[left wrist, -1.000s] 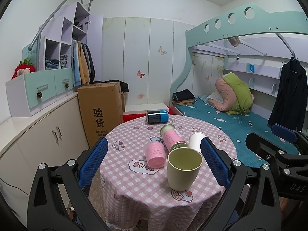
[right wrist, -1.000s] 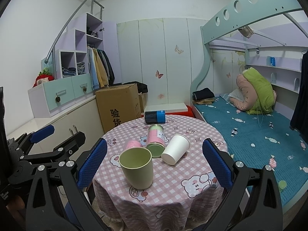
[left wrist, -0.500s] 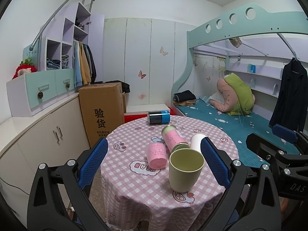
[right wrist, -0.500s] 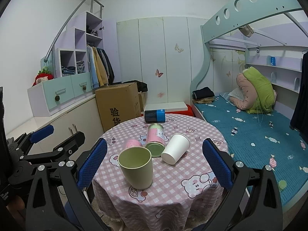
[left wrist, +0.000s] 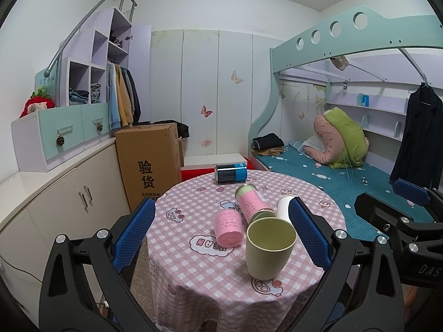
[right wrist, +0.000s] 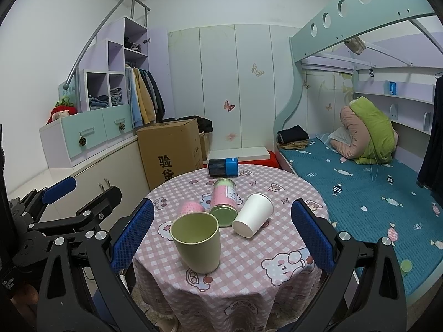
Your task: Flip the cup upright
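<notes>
A pale green cup (left wrist: 269, 248) stands upright near the front of the round table (left wrist: 193, 193); it also shows in the right wrist view (right wrist: 198, 242). A white paper cup (right wrist: 253, 214) lies on its side behind it, mouth away from me, partly hidden in the left wrist view (left wrist: 283, 207). A pink cup (left wrist: 228, 228) stands upside down. My left gripper (left wrist: 220, 233) is open and empty, short of the table. My right gripper (right wrist: 221, 233) is open and empty too.
A pink-and-green can (right wrist: 224, 202) and a dark blue can (right wrist: 223, 166) lie on their sides farther back on the table. A cardboard box (left wrist: 151, 160) stands left of the table by low cabinets (left wrist: 69, 193). A bunk bed (right wrist: 360, 182) fills the right.
Both grippers have drifted back a little from the table, open and empty. The cups and cans have not moved.
</notes>
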Demonstrator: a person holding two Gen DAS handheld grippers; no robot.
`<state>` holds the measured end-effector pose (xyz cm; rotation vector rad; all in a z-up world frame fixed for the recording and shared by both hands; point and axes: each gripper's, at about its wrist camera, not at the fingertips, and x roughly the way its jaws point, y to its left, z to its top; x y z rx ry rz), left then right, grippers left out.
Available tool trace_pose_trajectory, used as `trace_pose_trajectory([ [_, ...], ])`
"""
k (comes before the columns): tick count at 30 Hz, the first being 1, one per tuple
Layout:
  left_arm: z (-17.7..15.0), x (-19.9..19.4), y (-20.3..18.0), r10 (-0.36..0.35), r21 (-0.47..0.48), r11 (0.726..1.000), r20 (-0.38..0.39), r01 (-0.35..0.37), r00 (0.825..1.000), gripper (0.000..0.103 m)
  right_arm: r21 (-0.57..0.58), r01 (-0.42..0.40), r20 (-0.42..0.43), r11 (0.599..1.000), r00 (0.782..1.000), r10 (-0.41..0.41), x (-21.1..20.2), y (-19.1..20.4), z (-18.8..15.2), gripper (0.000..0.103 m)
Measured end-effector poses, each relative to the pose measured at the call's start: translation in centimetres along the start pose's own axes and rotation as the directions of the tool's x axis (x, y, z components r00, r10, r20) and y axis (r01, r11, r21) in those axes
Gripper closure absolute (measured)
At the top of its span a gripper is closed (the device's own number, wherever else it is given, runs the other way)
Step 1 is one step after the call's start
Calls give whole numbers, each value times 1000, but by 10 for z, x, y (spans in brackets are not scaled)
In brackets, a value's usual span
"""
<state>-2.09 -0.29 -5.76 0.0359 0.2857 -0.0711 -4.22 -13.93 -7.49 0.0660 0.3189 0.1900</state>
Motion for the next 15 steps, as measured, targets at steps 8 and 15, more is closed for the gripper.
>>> trace_pose_trajectory([
  [8, 2, -1, 0, 0, 2, 1000, 7, 0, 1000, 6, 1, -1, 2, 1000, 1000, 1, 0, 1, 1, 7],
  [15, 2, -1, 3, -15, -3, 1000, -4, 15, 1000, 6, 1, 1, 5, 1000, 1000, -1, 0, 1, 1, 7],
])
